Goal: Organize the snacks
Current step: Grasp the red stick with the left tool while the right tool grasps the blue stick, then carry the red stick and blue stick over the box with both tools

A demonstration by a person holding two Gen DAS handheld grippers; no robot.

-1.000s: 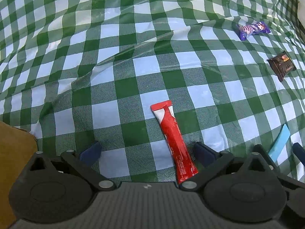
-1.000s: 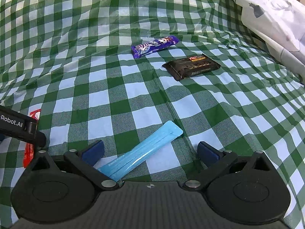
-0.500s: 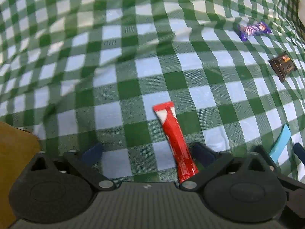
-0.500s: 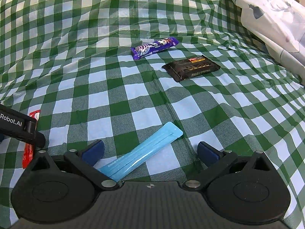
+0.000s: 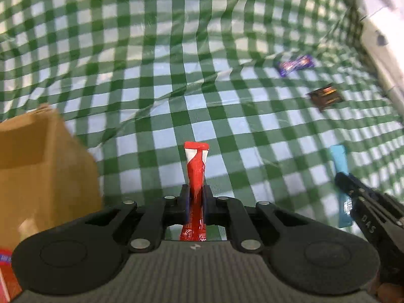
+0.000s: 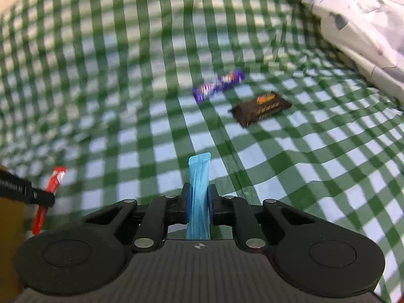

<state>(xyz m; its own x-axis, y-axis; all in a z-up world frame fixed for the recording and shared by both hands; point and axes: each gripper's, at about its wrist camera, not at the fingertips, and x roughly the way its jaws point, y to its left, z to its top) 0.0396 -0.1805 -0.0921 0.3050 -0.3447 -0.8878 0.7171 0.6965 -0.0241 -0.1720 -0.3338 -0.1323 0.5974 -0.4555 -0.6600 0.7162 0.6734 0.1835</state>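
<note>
- The left gripper (image 5: pixel 195 198) is pressed together on a red stick packet (image 5: pixel 195 174), pinching it low on its length; the packet's white-marked top end sticks out forward past the fingertips, and its bottom end shows behind them, over the gripper body.
- The right gripper (image 6: pixel 198 200) is likewise clamped on a light blue stick packet (image 6: pixel 199 184), which stands on edge between the blue pads with its flat sealed end pointing forward.
- Each gripper shows in the other's view: the right gripper (image 5: pixel 363 202) with the blue packet (image 5: pixel 339 161) sits at the right of the left wrist view, and the red packet (image 6: pixel 54 180) shows at the far left of the right wrist view (partly hidden by a black finger).
- Taking the brown cardboard box (image 5: pixel 38 166) as landmark: the red packet is just to its right and appears to be raised off the cloth, though how high cannot be told; the blue packet is farther right again.
- Well beyond the box and to its right, a purple snack wrapper (image 6: pixel 218 84) lies flat on the green-and-white checked cloth (image 6: pixel 126 126) that covers the desk.
- A dark brown snack bar (image 6: pixel 261 108) with orange print lies just beside the purple one, on the side away from the box, the two close but apart.
- Farthest from the box, a crumpled white sheet (image 6: pixel 353 25) with grey marks lies along the cloth's right edge (both views are motion-blurred, so finer print is unreadable).
- A red item (image 5: pixel 6 272) shows at the box's near lower corner, cut off by the frame.
</note>
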